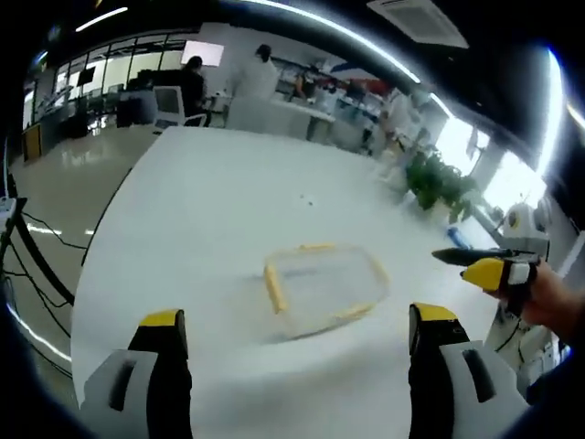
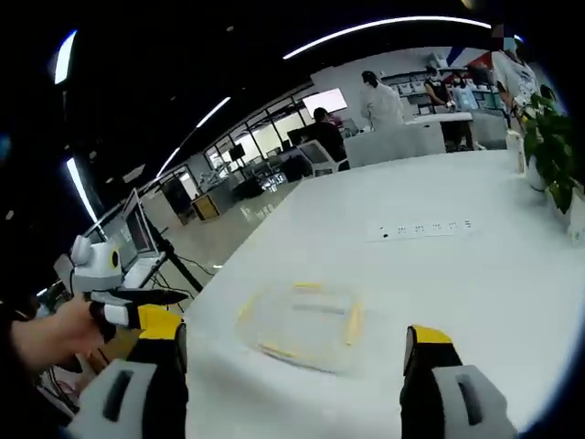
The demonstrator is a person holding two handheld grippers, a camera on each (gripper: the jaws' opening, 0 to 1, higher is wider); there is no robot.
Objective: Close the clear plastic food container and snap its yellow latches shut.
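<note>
A clear plastic food container (image 1: 324,288) with yellow latches (image 1: 274,289) lies on the white table (image 1: 210,210), its lid lying on top. In the left gripper view my left gripper (image 1: 297,331) is open just in front of it, jaws wide apart and empty. The right gripper (image 1: 484,265) comes in from the right, held by a hand. In the right gripper view the container (image 2: 302,325) sits ahead of my open right gripper (image 2: 294,349), and the left gripper (image 2: 137,306) enters from the left.
A potted plant (image 1: 439,183) stands at the table's far right edge. A power strip (image 2: 425,229) is set into the table beyond the container. People sit and stand at desks (image 1: 265,110) in the background. Cables trail on the floor (image 1: 46,238) to the left.
</note>
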